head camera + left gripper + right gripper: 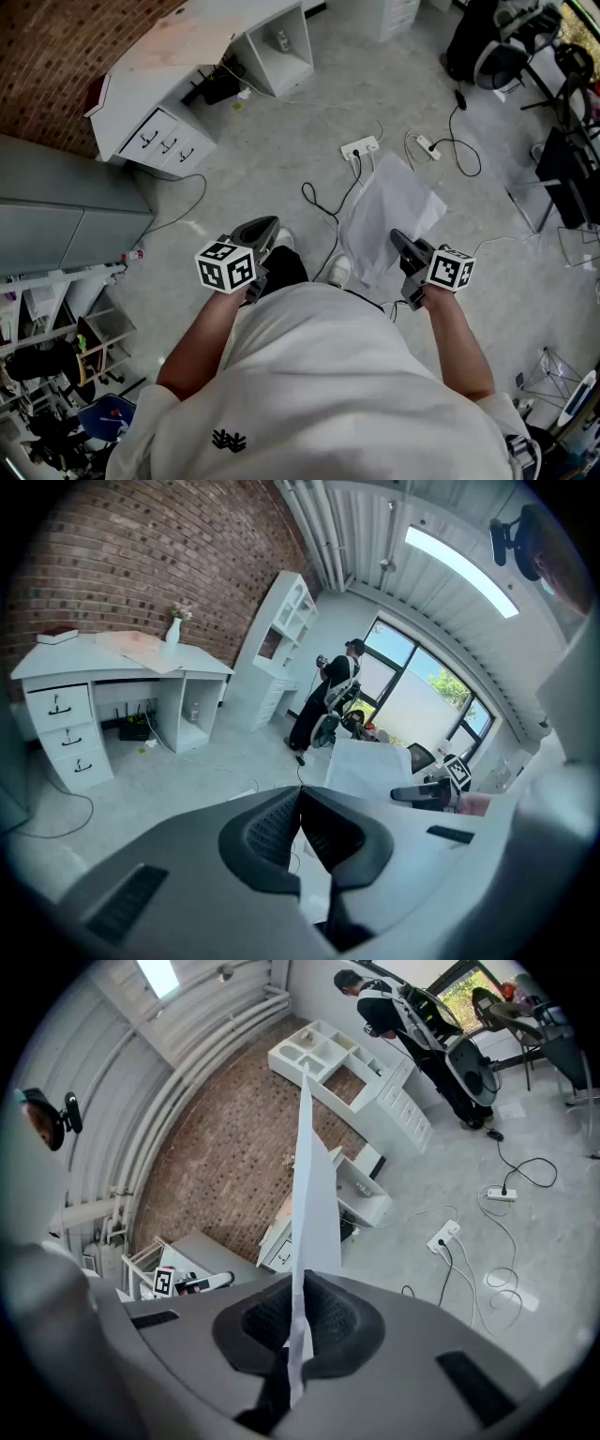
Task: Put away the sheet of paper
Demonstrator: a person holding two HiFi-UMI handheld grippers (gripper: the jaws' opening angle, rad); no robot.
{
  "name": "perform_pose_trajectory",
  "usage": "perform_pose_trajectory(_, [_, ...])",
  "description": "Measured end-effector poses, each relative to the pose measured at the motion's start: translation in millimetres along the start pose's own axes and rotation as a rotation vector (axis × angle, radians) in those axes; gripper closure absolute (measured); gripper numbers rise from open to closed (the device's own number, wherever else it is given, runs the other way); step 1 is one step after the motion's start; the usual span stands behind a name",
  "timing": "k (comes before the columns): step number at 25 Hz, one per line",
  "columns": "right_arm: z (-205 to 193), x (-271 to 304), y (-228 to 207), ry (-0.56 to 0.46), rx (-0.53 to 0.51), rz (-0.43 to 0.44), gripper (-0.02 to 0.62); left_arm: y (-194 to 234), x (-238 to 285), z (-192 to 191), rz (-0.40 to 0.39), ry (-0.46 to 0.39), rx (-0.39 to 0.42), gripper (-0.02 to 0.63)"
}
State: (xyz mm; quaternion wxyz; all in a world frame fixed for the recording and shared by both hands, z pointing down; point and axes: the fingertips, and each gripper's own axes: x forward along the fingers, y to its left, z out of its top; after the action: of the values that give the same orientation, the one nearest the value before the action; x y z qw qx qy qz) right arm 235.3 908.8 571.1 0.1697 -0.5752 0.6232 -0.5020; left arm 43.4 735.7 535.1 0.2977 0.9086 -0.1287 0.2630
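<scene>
The sheet of paper [389,214] is white and hangs in the air above the grey floor, in front of the person's feet. My right gripper [403,246] is shut on its near edge. In the right gripper view the sheet [311,1176] stands edge-on and rises straight up from between the pressed jaws of that gripper [296,1321]. My left gripper [256,231] is held apart to the left, jaws shut with nothing between them. The left gripper view shows its closed tips [300,803], with the paper [370,764] and the right gripper [427,794] beyond.
A white desk [173,56] with drawers stands against the brick wall at the upper left, and a grey cabinet [66,211] stands at the left. Power strips [360,147] and cables lie on the floor ahead. Chairs and stands crowd the right. A person [330,691] stands far off.
</scene>
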Motion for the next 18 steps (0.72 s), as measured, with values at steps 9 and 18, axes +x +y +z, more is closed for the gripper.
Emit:
perform_pose_trajectory(9, [50, 98, 15, 0.018, 0.007, 0.019, 0.569, 88, 9, 50, 0.023, -0.054, -0.048, 0.581])
perform_pose_trajectory(18, [146, 209, 58, -0.04, 0.066, 0.096, 0.568, 169, 38, 136, -0.032, -0.139, -0.001, 0.581])
